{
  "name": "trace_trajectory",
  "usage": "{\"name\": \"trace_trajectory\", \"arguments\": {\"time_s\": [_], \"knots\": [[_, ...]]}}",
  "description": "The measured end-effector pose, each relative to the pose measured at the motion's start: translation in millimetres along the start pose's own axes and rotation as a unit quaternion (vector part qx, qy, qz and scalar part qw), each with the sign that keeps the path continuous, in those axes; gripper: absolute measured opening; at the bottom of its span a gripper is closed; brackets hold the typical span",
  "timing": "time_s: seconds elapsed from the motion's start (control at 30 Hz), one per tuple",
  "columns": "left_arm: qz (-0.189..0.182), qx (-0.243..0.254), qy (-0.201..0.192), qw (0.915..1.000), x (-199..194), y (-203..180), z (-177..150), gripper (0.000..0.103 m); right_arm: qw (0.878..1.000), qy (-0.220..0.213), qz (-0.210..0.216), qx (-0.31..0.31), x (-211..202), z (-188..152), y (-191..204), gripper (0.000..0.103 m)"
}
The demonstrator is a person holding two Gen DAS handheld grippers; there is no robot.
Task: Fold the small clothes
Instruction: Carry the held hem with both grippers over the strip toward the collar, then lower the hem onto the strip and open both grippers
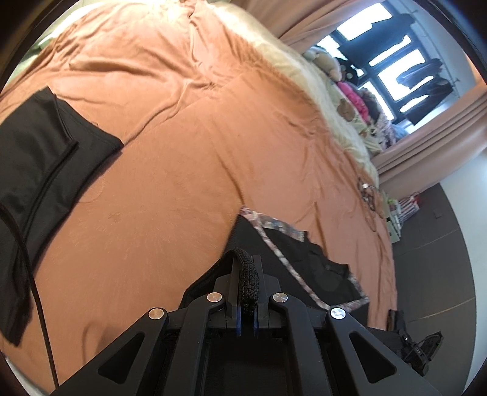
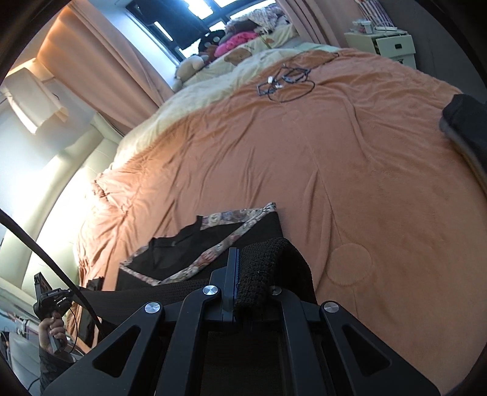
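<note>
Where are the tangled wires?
The wires lie on the orange blanket, far across the bed in the right wrist view, near the cream quilt.

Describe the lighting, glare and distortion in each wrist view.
Left wrist view: window blown out white, hanging clothes silhouetted; fisheye bends the orange bedspread; slight blur. Right wrist view: window glare washes the left side pale; bedspread bulges; dark corners.

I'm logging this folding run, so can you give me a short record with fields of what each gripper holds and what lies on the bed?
left gripper: jaws shut on black knitted garment
right gripper: jaws shut on the same garment
garment trim: floral patterned band
surface: orange bedspread
also on bed: flat black cloth, tangle of dark cables
</note>
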State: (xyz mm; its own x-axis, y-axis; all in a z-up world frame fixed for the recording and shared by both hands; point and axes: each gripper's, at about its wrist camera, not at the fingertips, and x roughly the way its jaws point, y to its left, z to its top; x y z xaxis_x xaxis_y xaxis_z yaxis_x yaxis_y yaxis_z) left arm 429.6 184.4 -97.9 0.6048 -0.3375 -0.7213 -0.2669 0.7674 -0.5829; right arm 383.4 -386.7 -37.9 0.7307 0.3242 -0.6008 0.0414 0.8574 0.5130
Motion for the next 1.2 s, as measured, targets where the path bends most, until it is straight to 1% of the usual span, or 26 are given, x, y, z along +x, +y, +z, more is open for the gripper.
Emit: {"name": "trace_trajectory", "arguments": {"time_s": [0.17,0.37,0.4,0.43,0.47,0.5,0.53,0.57,0.6,0.63,0.67,0.73,0.83,0.9,0.97,1.07,1.17,1.2], "knots": [[0.011,-0.008,0.007,0.9999,36.3,9.3,16.2,0.004,1.000,0.014,-0.015,0.004,31.8,13.4,0.5,0.000],[0.019,-0.013,0.013,0.9997,69.3,15.1,30.2,0.005,0.998,0.033,-0.047,0.010,69.5,27.1,-0.1,0.002],[0.021,-0.016,0.016,0.9995,75.7,16.9,31.8,0.005,0.997,0.038,-0.062,0.008,77.1,29.7,1.7,0.007],[0.027,-0.018,0.021,0.9992,80.6,18.4,33.0,0.007,0.996,0.042,-0.072,0.008,82.0,31.7,2.0,0.015],[0.035,-0.019,0.029,0.9988,85.8,19.8,33.9,0.014,0.996,0.045,-0.079,0.009,84.7,33.1,2.4,0.022],[0.039,-0.016,0.039,0.9984,90.1,20.5,34.3,0.019,0.995,0.046,-0.084,0.006,87.0,35.2,5.1,0.050],[0.044,-0.010,0.044,0.9980,91.7,20.5,33.9,0.036,0.995,0.043,-0.088,0.002,85.0,35.2,7.5,0.075],[0.048,-0.004,0.043,0.9979,91.0,20.2,33.2,0.053,0.995,0.035,-0.093,-0.004,83.9,34.5,12.5,0.077],[0.053,0.006,0.038,0.9978,87.8,19.4,32.2,0.060,0.995,0.025,-0.099,-0.015,79.7,33.0,17.4,0.078],[0.058,0.016,0.035,0.9976,85.1,18.5,31.4,0.065,0.994,0.027,-0.102,-0.022,76.3,31.6,19.5,0.077],[0.062,0.028,0.036,0.9970,82.7,16.7,30.2,0.065,0.994,0.032,-0.103,-0.027,74.4,29.6,19.5,0.078],[0.073,0.058,0.053,0.9942,82.5,12.8,27.9,0.065,0.991,0.048,-0.113,-0.048,70.5,25.0,21.8,0.078],[0.098,0.109,0.083,0.9857,83.8,5.9,18.5,0.065,0.983,0.092,-0.133,-0.092,71.2,15.2,29.3,0.078],[0.114,0.142,0.098,0.9784,85.0,1.9,10.5,0.065,0.976,0.112,-0.146,-0.118,70.4,8.6,33.6,0.078],[0.128,0.167,0.109,0.9716,88.2,-1.4,4.7,0.065,0.971,0.125,-0.155,-0.132,70.5,3.3,35.1,0.078],[0.144,0.204,0.127,0.9600,94.8,-7.2,-4.8,0.065,0.966,0.153,-0.155,-0.141,74.8,2.6,37.7,0.077],[0.192,0.252,0.147,0.9371,107.7,-13.2,-14.7,0.065,0.956,0.175,-0.171,-0.160,83.4,-1.6,38.3,0.077],[0.201,0.263,0.154,0.9309,113.7,-13.3,-17.8,0.065,0.952,0.184,-0.178,-0.166,90.7,-1.9,39.7,0.077]]}}
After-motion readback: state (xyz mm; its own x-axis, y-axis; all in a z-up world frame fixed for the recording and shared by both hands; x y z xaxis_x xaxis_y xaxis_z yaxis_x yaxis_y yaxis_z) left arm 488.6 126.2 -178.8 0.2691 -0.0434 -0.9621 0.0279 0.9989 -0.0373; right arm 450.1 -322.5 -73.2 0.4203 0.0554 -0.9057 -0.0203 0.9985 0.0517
